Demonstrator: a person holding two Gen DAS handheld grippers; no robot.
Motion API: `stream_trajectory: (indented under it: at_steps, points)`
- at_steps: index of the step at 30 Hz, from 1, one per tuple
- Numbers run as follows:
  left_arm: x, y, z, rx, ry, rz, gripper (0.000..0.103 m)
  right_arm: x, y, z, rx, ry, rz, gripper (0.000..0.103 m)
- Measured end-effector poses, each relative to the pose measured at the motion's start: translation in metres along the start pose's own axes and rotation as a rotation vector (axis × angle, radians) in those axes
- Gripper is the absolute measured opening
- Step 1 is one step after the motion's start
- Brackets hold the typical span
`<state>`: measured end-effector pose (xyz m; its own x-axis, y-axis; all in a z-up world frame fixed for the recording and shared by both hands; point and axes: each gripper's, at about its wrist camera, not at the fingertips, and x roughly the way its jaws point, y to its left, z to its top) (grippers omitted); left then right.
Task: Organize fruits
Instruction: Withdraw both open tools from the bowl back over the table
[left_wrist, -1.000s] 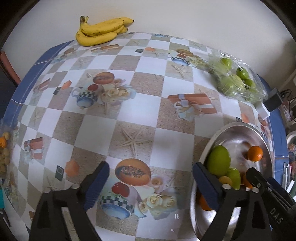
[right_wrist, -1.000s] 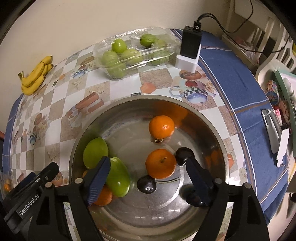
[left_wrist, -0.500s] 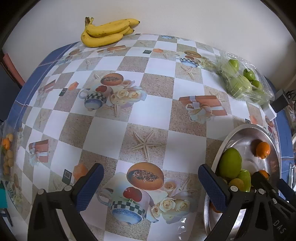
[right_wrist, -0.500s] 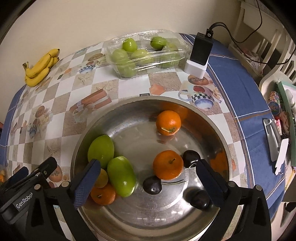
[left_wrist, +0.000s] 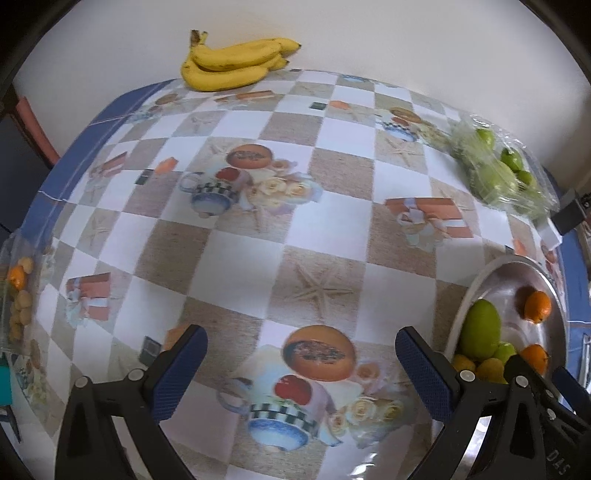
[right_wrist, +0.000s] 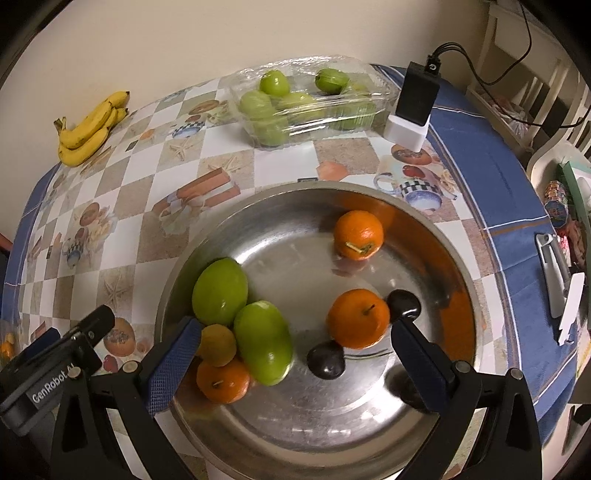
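A steel bowl (right_wrist: 295, 266) holds two green mangoes (right_wrist: 219, 291) (right_wrist: 264, 341), three oranges (right_wrist: 358, 234) (right_wrist: 358, 319) (right_wrist: 221, 380), a small yellow fruit (right_wrist: 218, 343) and dark plums (right_wrist: 404, 304) (right_wrist: 325, 360). My right gripper (right_wrist: 295, 330) hangs open over the bowl, touching no fruit. My left gripper (left_wrist: 300, 336) stands open over the bare tablecloth, left of the bowl (left_wrist: 476, 284). Bananas (left_wrist: 236, 62) (right_wrist: 90, 129) lie at the far edge by the wall. Green fruits sit in a clear plastic tray (right_wrist: 306, 99) (left_wrist: 498, 173).
A black charger on a white base (right_wrist: 417, 99) stands right of the tray, its cable running off the table. A bag of small fruits (left_wrist: 18, 291) lies at the table's left edge. Chairs and clutter (right_wrist: 561, 206) crowd the right side.
Both pairs of jaws have spread wider. The right finger has drawn away from the dark plum beside the near orange. The fruits in the bowl lie where they were.
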<state>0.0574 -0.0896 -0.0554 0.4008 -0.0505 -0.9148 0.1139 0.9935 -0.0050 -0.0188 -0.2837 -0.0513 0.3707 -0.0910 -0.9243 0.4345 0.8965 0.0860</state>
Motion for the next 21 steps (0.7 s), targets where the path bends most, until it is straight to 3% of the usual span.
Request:
stream_trajectory:
  at_steps: [12, 21]
  points:
    - [-0.013, 0.020, -0.013, 0.004, 0.046, 0.115, 0.103, -0.012, 0.009, -0.017, -0.007, 0.002, 0.001, 0.102]
    - [-0.040, 0.036, -0.030, 0.034, 0.036, 0.132, 0.103, -0.034, 0.010, -0.039, -0.022, -0.006, -0.017, 0.102]
